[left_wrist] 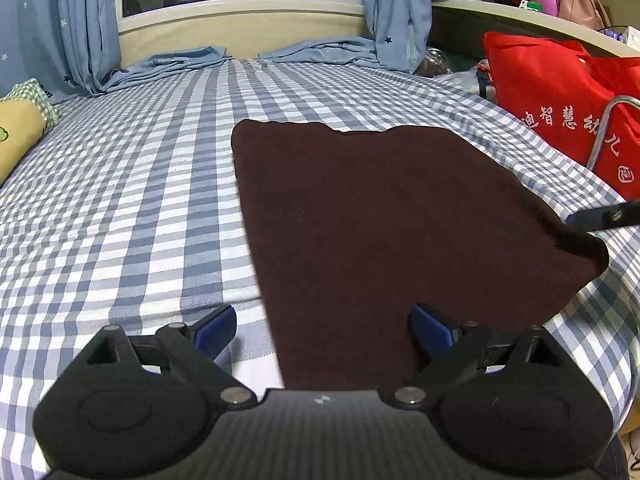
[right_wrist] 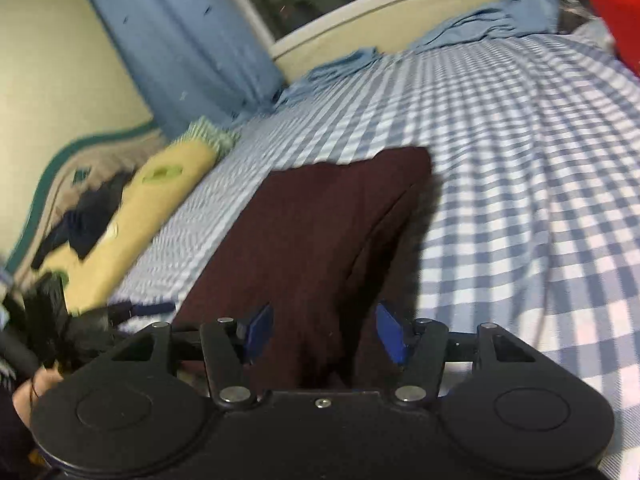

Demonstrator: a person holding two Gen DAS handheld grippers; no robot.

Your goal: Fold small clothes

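A dark maroon garment (left_wrist: 384, 216) lies flat on the blue-and-white checked bed sheet (left_wrist: 132, 184). My left gripper (left_wrist: 322, 326) is open, its blue pads straddling the garment's near left edge. One finger of the right gripper (left_wrist: 604, 216) enters from the right beside the garment's right corner. In the right wrist view the same garment (right_wrist: 320, 232) stretches ahead, its right side raised off the sheet (right_wrist: 520, 168). My right gripper (right_wrist: 324, 332) is open with the cloth between and below its pads. The view is motion-blurred.
A red bag (left_wrist: 560, 108) with white characters stands at the bed's right edge. A yellow pillow (left_wrist: 18, 136) lies at the left, also in the right wrist view (right_wrist: 136, 220). Blue curtains (left_wrist: 88, 20) hang by the window, their ends on the bed.
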